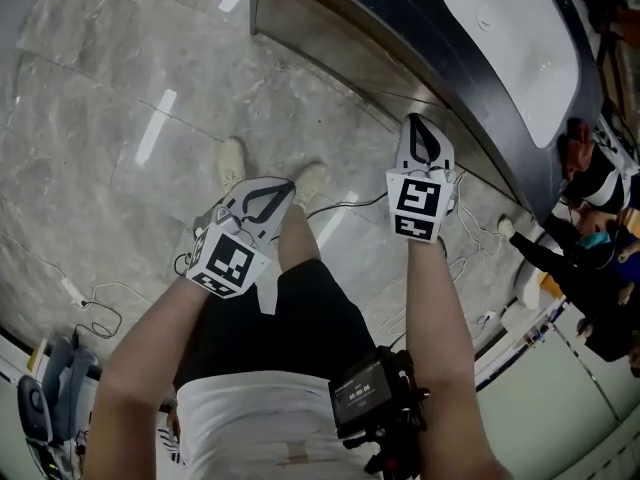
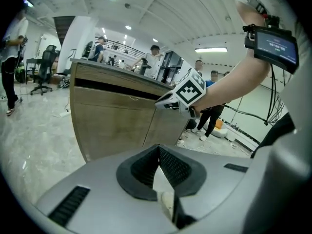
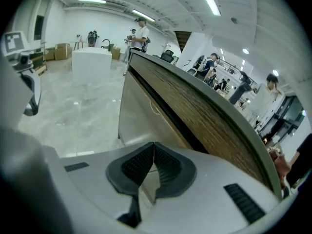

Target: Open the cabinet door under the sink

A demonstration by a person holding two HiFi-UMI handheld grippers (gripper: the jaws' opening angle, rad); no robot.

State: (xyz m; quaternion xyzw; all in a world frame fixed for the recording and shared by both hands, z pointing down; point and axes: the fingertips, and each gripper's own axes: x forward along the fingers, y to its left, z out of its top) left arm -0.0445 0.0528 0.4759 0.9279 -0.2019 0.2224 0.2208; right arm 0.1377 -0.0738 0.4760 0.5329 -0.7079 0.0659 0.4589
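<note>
**At the sink unit: both grippers shut and empty, doors closed**

Below the white sink, the cabinet door sits flush in the wooden front, so opening has not begun. The left gripper hangs over the person's knee, well apart from the front. The right gripper is nearer, close to the counter edge but not touching it. Each has its jaws pressed together with nothing between them.

Likely troubles:
- Closed jaws cannot take hold of a door edge, and would only push the panel or slide off it, so they must part first.
- No clear handle shows. A small mark high on the panel may be one, but I cannot tell. A wrong guess at the grip point would waste the reach.
- Cables lie on the floor by the feet and could catch a step.

The head view alone shows the sink, the feet and the cables, but sees the front only at a steep slant. The left gripper view alone shows the upright seam between panels and the dark slot under the counter. The right gripper view looks along the front's length.
</note>
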